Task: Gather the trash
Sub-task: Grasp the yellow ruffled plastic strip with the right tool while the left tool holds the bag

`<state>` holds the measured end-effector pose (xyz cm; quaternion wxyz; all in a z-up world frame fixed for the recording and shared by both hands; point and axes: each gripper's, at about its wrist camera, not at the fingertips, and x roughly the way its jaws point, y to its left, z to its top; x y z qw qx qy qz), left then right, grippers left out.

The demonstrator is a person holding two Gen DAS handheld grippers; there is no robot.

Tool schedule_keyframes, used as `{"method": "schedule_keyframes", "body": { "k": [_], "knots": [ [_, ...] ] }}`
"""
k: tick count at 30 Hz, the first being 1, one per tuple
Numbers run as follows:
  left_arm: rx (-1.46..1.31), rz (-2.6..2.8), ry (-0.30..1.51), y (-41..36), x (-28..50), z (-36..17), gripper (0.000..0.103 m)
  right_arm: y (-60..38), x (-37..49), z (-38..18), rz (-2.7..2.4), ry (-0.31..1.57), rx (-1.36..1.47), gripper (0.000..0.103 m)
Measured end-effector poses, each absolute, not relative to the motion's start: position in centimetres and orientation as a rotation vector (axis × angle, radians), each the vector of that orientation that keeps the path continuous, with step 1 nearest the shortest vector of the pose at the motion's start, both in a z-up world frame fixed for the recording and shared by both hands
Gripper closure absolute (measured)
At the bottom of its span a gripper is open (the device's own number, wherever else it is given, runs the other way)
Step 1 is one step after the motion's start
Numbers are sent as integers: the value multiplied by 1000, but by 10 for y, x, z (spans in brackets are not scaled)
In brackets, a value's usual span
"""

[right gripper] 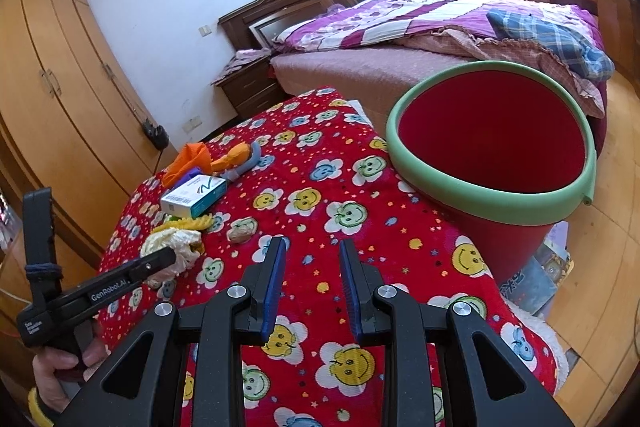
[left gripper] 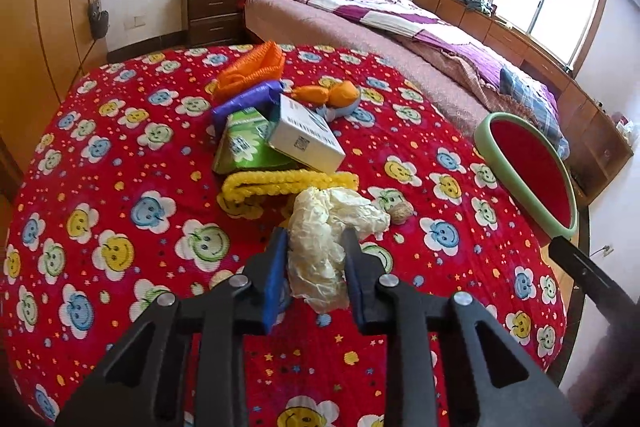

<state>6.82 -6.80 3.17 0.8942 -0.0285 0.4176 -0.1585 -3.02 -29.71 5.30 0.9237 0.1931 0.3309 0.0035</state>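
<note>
My left gripper (left gripper: 314,239) is shut on a crumpled pale-yellow plastic bag (left gripper: 328,227), held just over the red smiley-flower cloth (left gripper: 120,187). The bag also shows in the right wrist view (right gripper: 176,243), with the left gripper (right gripper: 160,259) on it. My right gripper (right gripper: 312,247) is open and empty above the cloth. A red bin with a green rim (right gripper: 492,147) stands at the table's right edge; it also shows in the left wrist view (left gripper: 532,163). A small brown walnut-like lump (left gripper: 401,213) lies beside the bag.
On the cloth lie a white box (left gripper: 306,137), a green carton (left gripper: 244,145), a purple packet (left gripper: 248,99), orange net (left gripper: 256,65), yellow net (left gripper: 280,183) and an orange toy (left gripper: 336,93). A bed (left gripper: 380,27) stands behind, wardrobes (right gripper: 60,87) at left.
</note>
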Motion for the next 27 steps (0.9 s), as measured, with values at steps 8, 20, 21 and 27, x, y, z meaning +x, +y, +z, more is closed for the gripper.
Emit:
{"method": "schedule_keyframes", "body": {
  "k": [8, 20, 21, 27],
  "knots": [
    [-86, -289, 825, -46, 65, 46, 75, -276, -20, 58, 52, 688, 348, 75],
    [-147, -169, 782, 3, 70, 53, 75, -238, 21, 47, 137, 759, 273, 75],
    [-153, -155, 781, 7, 71, 52, 75, -235, 26, 45, 145, 768, 270, 75],
    [-169, -96, 792, 22, 80, 41, 75, -219, 49, 36, 182, 813, 247, 75]
  ]
}}
